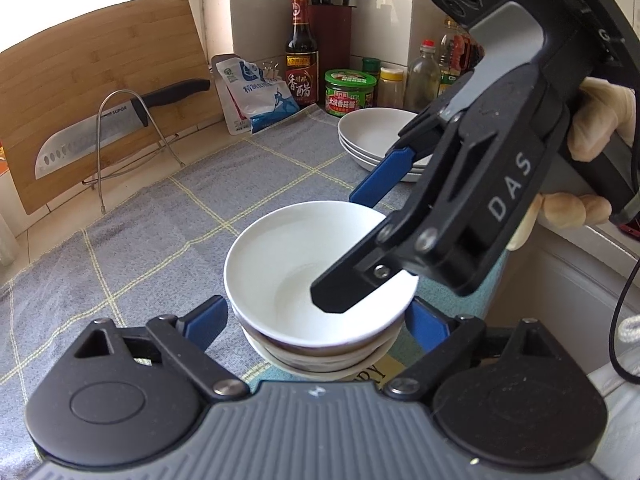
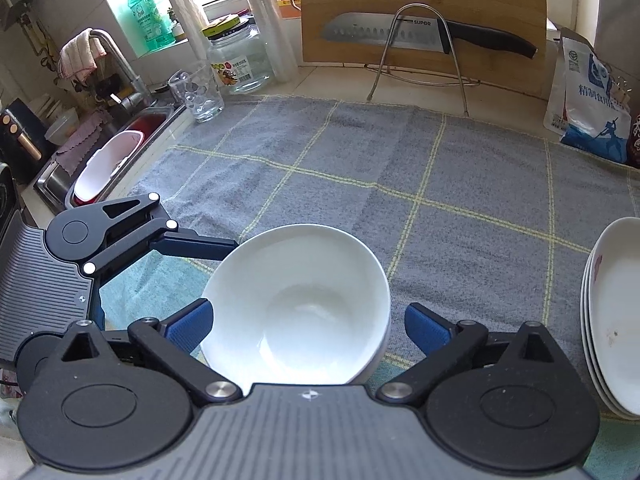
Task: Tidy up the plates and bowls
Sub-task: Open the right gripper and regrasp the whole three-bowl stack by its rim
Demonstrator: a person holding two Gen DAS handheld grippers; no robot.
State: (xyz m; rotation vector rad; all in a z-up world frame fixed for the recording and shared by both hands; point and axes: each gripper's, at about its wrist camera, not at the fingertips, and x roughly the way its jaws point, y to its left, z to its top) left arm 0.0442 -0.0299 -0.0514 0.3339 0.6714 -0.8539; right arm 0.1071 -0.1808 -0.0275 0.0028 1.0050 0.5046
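Observation:
A stack of white bowls [image 1: 316, 276] stands on the grey checked cloth [image 1: 160, 232], and its top bowl [image 2: 296, 304] looks empty. My left gripper [image 1: 318, 306] is open, a blue finger [image 1: 204, 320] on either side of the stack, close to the rim. From the right, my right gripper [image 1: 342, 252] is held by a gloved hand [image 1: 600, 120] and spread wide, one finger over the bowl's inside. In the right wrist view that right gripper [image 2: 307, 309] straddles the top bowl, with a gap at its right pad. A stack of white plates [image 1: 376, 136] sits beyond.
A bamboo cutting board [image 1: 100, 80] leans at the back, with a knife [image 1: 96, 132] on a wire rack. A salt bag [image 1: 256, 96], bottles and jars [image 1: 350, 92] line the wall. The plate stack [image 2: 616, 320] is at the right; a sink [image 2: 108, 152] and a glass [image 2: 200, 96] lie left.

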